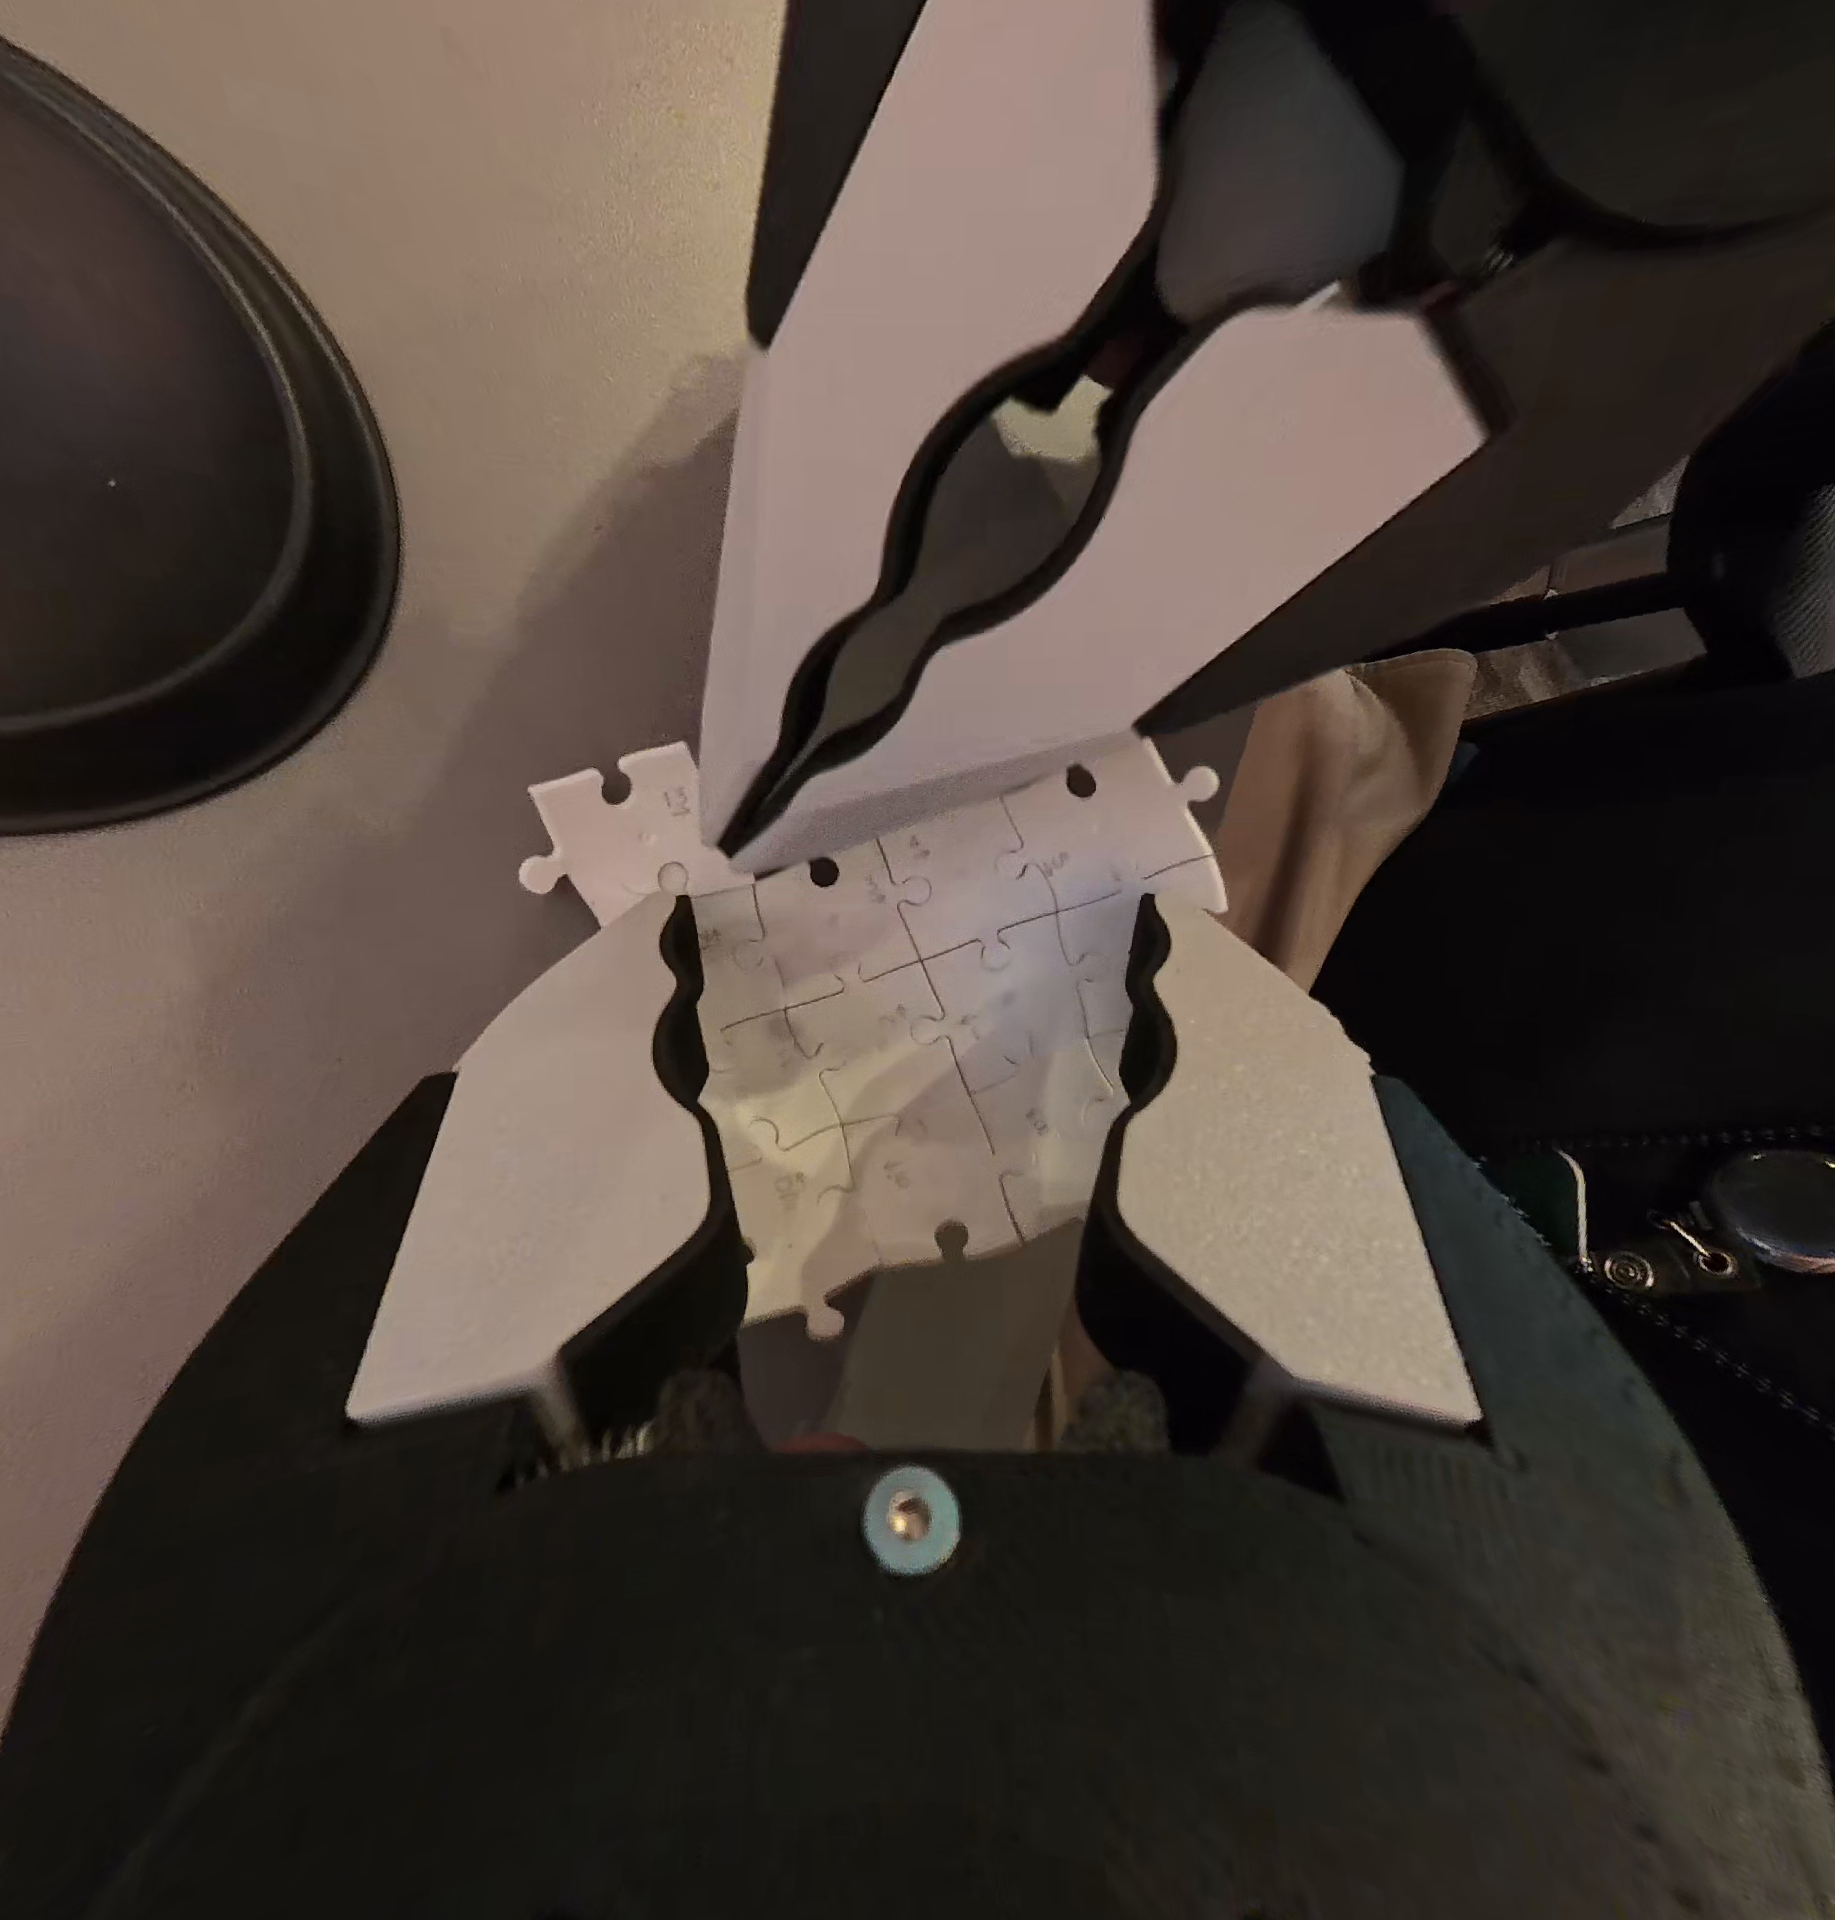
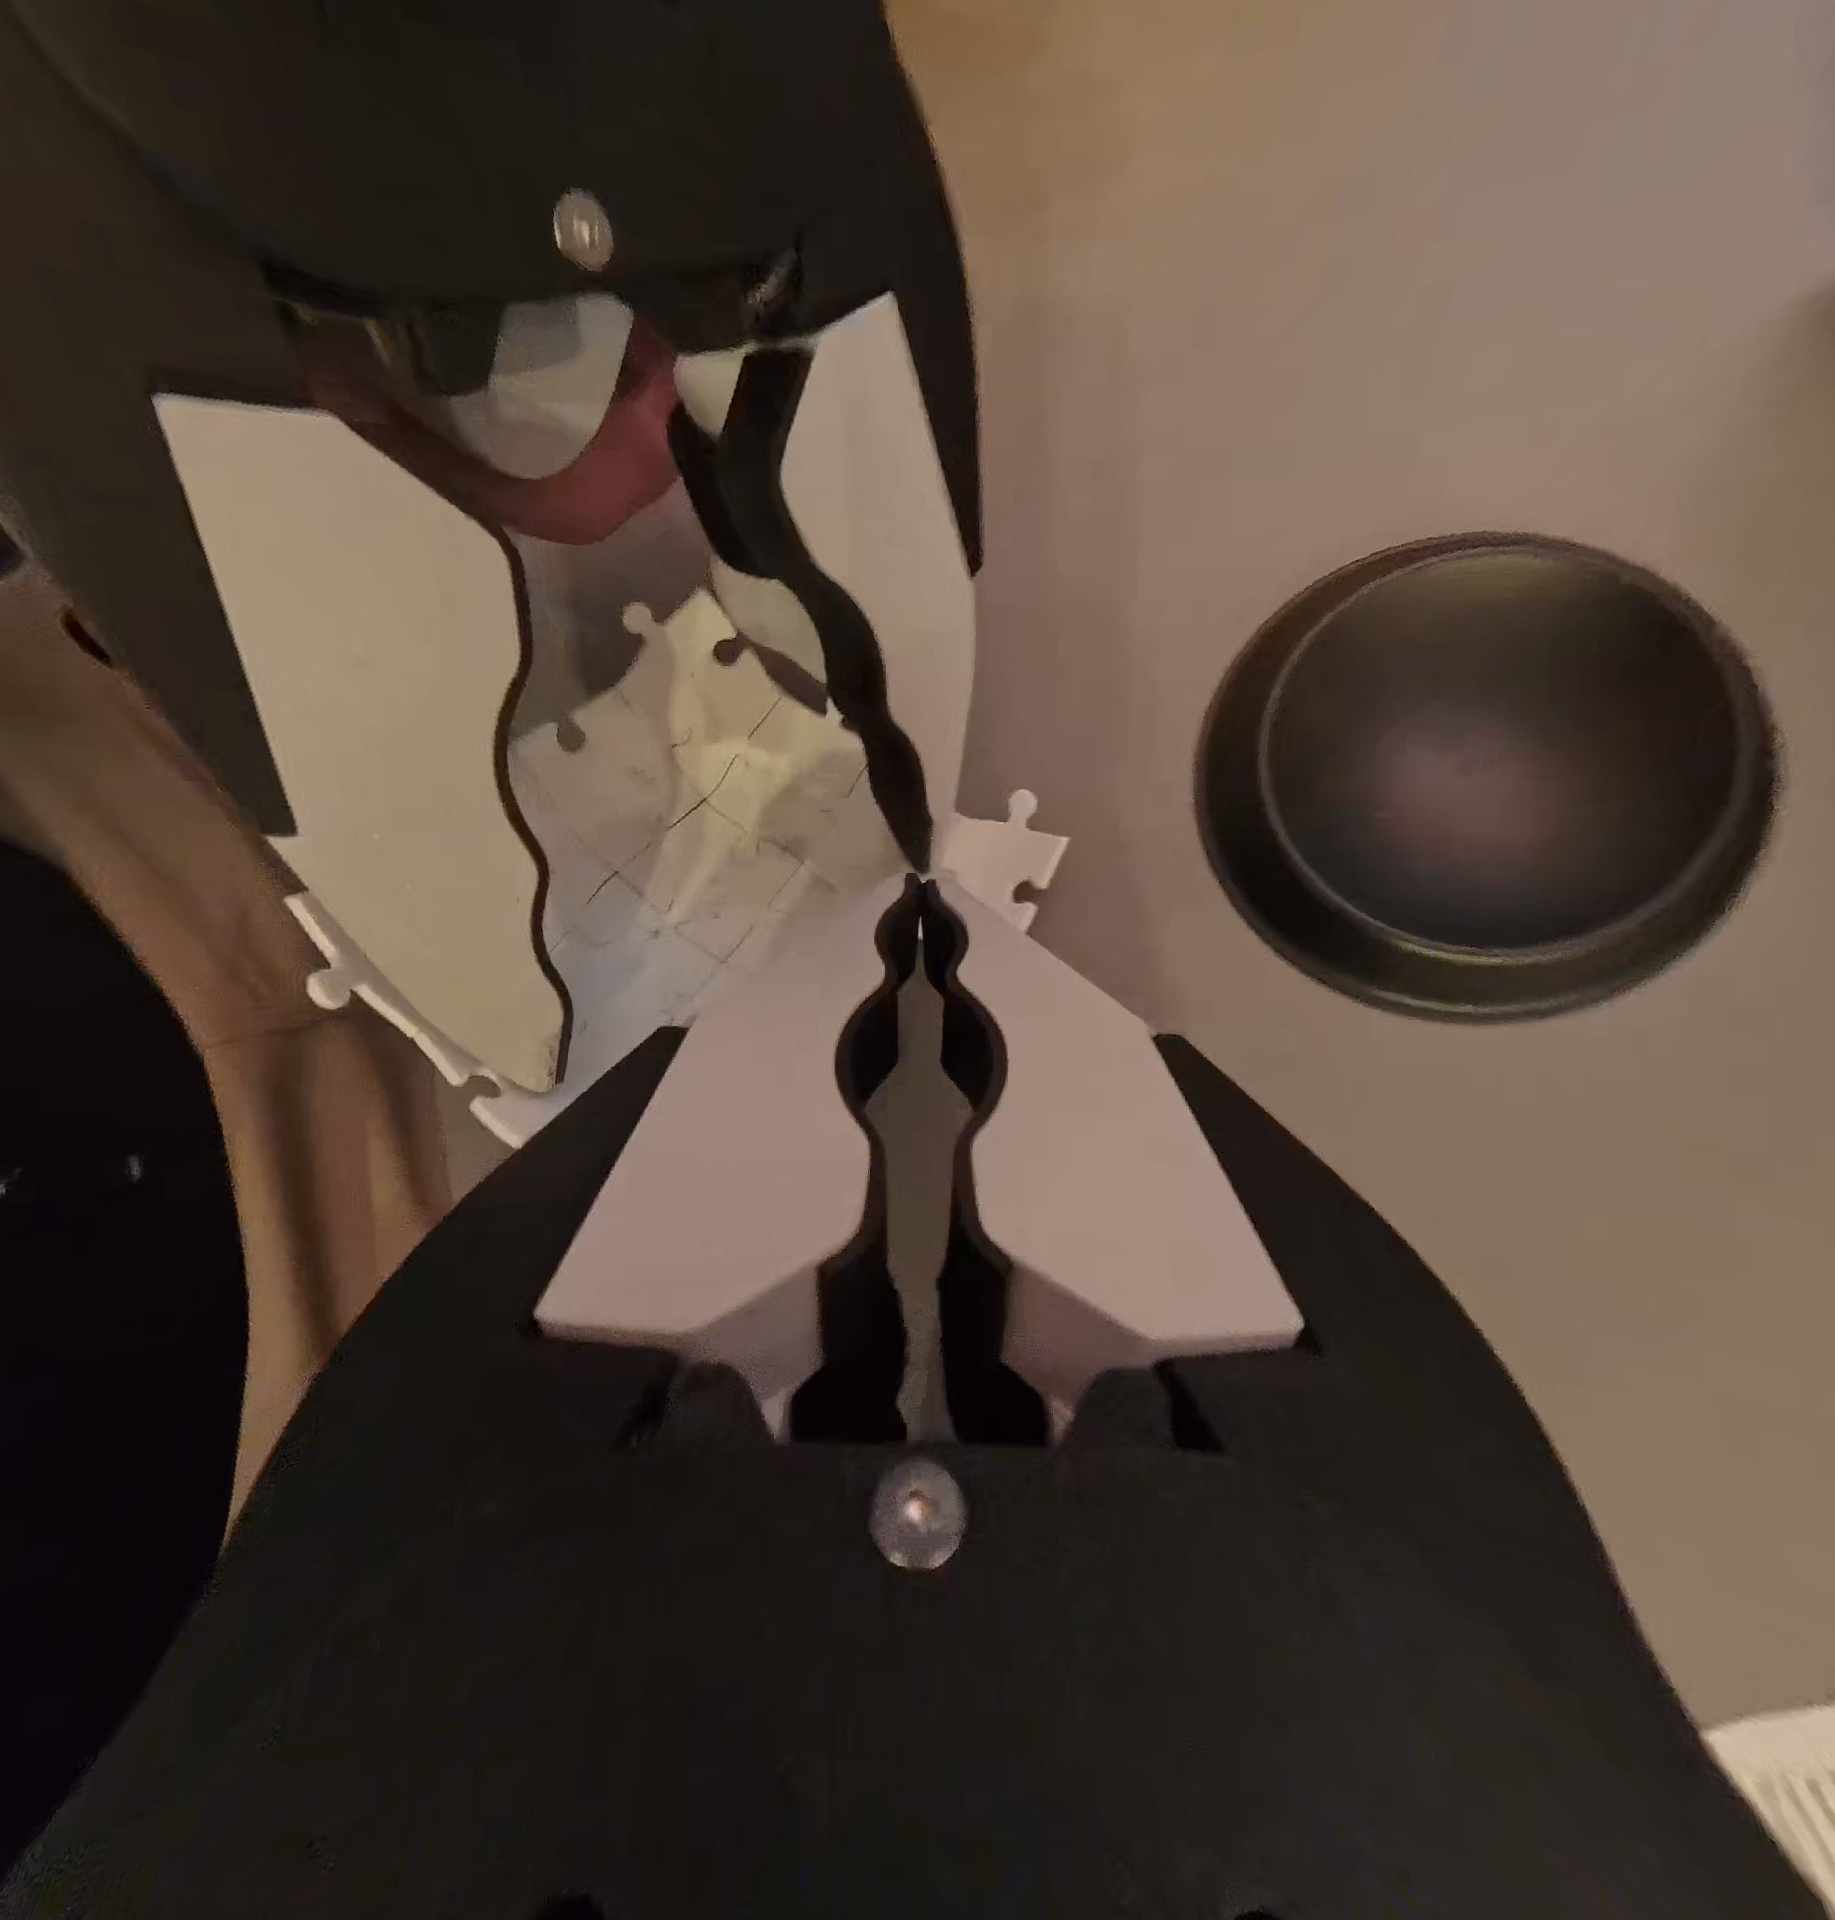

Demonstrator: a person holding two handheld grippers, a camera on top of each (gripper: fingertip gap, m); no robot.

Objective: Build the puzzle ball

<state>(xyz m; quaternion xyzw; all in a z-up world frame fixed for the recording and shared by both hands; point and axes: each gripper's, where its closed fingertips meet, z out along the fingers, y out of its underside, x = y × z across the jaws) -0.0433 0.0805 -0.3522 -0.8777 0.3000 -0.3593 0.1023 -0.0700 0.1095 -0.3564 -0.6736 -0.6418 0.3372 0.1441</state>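
Note:
A partly built puzzle ball (image 1: pixel 954 1039), a curved white shell of several joined pieces, sits between the fingers of my left gripper (image 1: pixel 913 914), which is shut on its two sides. My right gripper (image 1: pixel 731 842) comes in from above, shut on a single white puzzle piece (image 1: pixel 622 831). It holds the piece against the shell's upper left edge; I cannot tell whether the piece is locked in. In the right wrist view my right gripper (image 2: pixel 918 883) pinches that piece (image 2: pixel 1006 842) at its tips, beside the shell (image 2: pixel 684 821) held by the left gripper (image 2: pixel 736 966).
A black round bowl (image 1: pixel 113 468) stands on the pale table to the left, and shows to the right in the right wrist view (image 2: pixel 1484 779). A person's tan and dark clothing with a badge reel (image 1: pixel 1765 1216) is close on the right. A white grille (image 2: pixel 1806 1808) is at the corner.

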